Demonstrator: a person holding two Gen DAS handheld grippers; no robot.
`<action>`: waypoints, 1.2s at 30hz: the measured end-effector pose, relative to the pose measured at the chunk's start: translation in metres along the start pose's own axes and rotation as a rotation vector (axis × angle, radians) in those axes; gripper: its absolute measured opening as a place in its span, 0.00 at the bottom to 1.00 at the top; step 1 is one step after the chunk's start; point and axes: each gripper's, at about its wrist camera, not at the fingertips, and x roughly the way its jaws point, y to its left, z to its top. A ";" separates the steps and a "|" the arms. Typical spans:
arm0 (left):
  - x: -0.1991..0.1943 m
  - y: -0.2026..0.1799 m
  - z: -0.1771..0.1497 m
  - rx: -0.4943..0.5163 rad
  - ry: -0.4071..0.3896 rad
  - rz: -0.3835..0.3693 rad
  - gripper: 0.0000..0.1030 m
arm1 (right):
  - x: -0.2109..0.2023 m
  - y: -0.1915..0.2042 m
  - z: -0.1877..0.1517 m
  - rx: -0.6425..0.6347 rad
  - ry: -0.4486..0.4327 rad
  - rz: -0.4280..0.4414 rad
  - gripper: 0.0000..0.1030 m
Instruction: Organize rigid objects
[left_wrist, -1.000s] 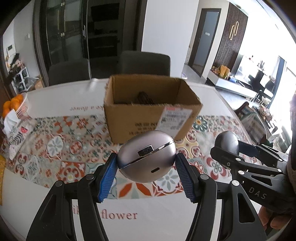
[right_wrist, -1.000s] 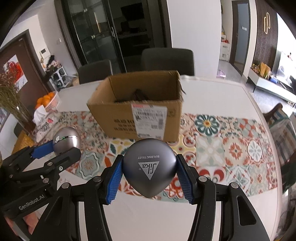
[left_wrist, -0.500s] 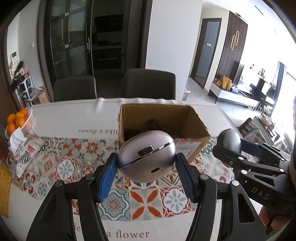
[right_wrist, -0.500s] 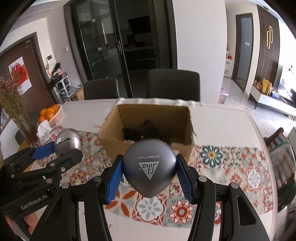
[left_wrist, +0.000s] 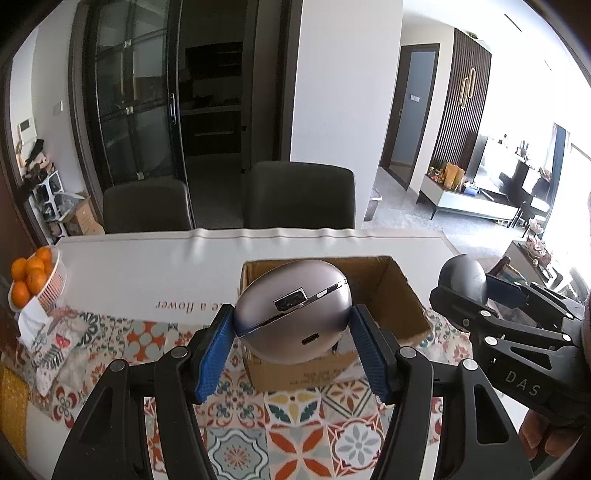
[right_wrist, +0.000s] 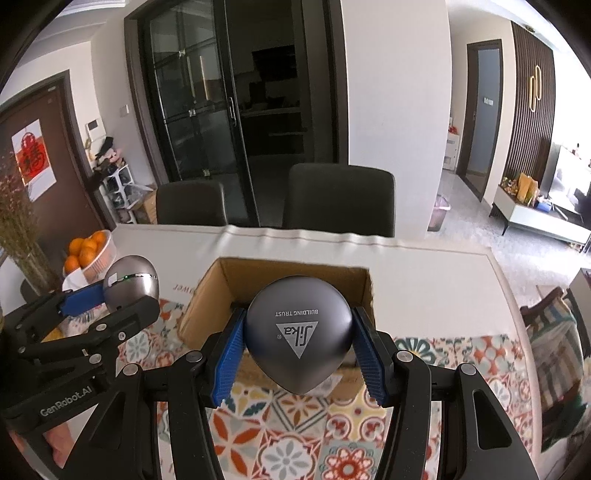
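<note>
My left gripper (left_wrist: 292, 334) is shut on a silver egg-shaped earbud case (left_wrist: 291, 310) and holds it above the near wall of an open cardboard box (left_wrist: 402, 295). My right gripper (right_wrist: 298, 350) is shut on a dark grey teardrop-shaped case (right_wrist: 299, 338) printed "Sika", held over the same box (right_wrist: 207, 291). Each gripper shows in the other's view: the right one (left_wrist: 463, 280) beside the box's right wall, the left one (right_wrist: 129, 284) left of the box. The box's inside is mostly hidden by the held cases.
The box stands on a patterned tile runner (left_wrist: 295, 417) over a white tablecloth (left_wrist: 147, 266). A basket of oranges (left_wrist: 35, 277) and a printed cloth bag (left_wrist: 51, 339) sit at the table's left edge. Two dark chairs (left_wrist: 299, 195) stand behind the table.
Both grippers have risen and moved forward with their cases, from in front of the box to above its near edge. Their grips have not changed.
</note>
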 end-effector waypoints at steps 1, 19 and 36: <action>0.003 0.000 0.003 0.002 0.002 -0.002 0.61 | 0.003 0.000 0.004 -0.001 0.000 -0.001 0.54; 0.094 0.002 0.037 0.022 0.192 -0.021 0.61 | 0.088 -0.031 0.035 0.054 0.173 0.014 0.54; 0.101 0.021 0.023 -0.007 0.225 0.065 0.79 | 0.111 -0.025 0.027 0.054 0.230 -0.031 0.78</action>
